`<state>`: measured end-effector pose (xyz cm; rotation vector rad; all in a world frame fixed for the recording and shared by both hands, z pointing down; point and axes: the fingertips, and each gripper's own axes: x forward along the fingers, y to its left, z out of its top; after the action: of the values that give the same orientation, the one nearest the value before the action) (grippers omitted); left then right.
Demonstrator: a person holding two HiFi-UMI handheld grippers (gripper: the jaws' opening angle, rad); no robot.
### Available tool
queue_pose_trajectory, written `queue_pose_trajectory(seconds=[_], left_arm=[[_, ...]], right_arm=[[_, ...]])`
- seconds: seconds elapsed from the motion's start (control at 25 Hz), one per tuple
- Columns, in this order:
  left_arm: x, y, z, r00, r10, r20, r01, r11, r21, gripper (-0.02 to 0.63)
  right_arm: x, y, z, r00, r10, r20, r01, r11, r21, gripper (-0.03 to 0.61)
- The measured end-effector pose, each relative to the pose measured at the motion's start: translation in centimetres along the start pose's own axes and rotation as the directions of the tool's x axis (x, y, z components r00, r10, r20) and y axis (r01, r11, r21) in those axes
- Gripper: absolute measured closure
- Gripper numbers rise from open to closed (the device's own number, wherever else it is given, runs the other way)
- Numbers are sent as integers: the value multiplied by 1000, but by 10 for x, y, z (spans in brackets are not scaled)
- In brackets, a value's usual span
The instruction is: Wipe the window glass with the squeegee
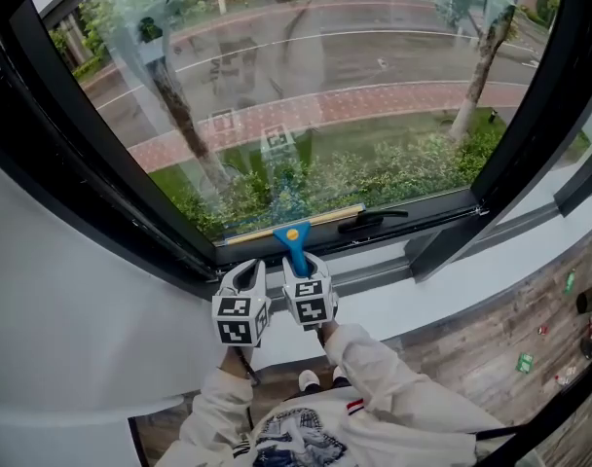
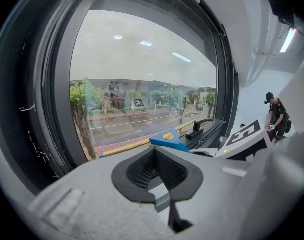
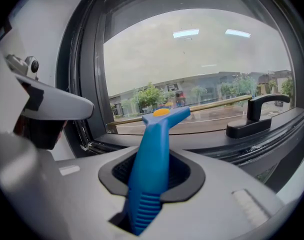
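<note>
— Where is the squeegee (image 1: 294, 244)?
— At the very bottom of the window glass (image 1: 306, 76). Its yellowish blade lies along the lower edge of the pane, just above the black frame (image 1: 82, 154). The blue handle comes back from the blade toward the person.
— What holds it?
— The right gripper (image 1: 304, 282). Its jaws are pinched on the blue handle. In the right gripper view the ribbed end of the handle sticks out on the camera's side of the jaws. The head with the yellow spot is well in front of them.
— And the other one?
— The left gripper (image 1: 245, 282) is just beside it, on the left, over the white sill (image 1: 442, 295). In the left gripper view its jaws are pressed together with nothing between them. The squeegee head shows beyond them, a little to the right.
— Is something in the way of the blade?
— A black window handle (image 1: 372, 221) lies on the lower frame, just at the right end of the blade. I cannot tell if they touch.
— What does one view give that the others do not?
— Only the left gripper view shows another person (image 2: 277, 118), far at the right in the room. Only the head view shows the wooden floor (image 1: 491, 348) and the white sleeves (image 1: 374, 368). It also shows, through the glass, the trees (image 1: 476, 66) and a road below.
</note>
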<state>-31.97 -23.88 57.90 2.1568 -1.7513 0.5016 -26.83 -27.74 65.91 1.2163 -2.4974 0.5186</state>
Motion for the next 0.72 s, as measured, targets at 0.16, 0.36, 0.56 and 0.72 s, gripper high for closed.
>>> queue_pose_trajectory(seconds=[0.16,0.36,0.56,0.72], left_arm=[[-2,0,-4,1000,0,-6,0,1000,-4,614],[-5,4,-6,1000,5,-8,-5,1000,-8,614],[-5,3,-10,1000,-1,-13,1,1000,-12,614],[-3,1,-9,1000,-13,-10,13,1000,-9,614]], right_arm=[[1,8,0,1000,15,2,-15,1000,13,463],[1,9,0,1000,18,6,-19,1000,24,463],[1,11,0,1000,28,6,-28,999,24,463],[2,13,0,999,33,5,-34,999,28,465]])
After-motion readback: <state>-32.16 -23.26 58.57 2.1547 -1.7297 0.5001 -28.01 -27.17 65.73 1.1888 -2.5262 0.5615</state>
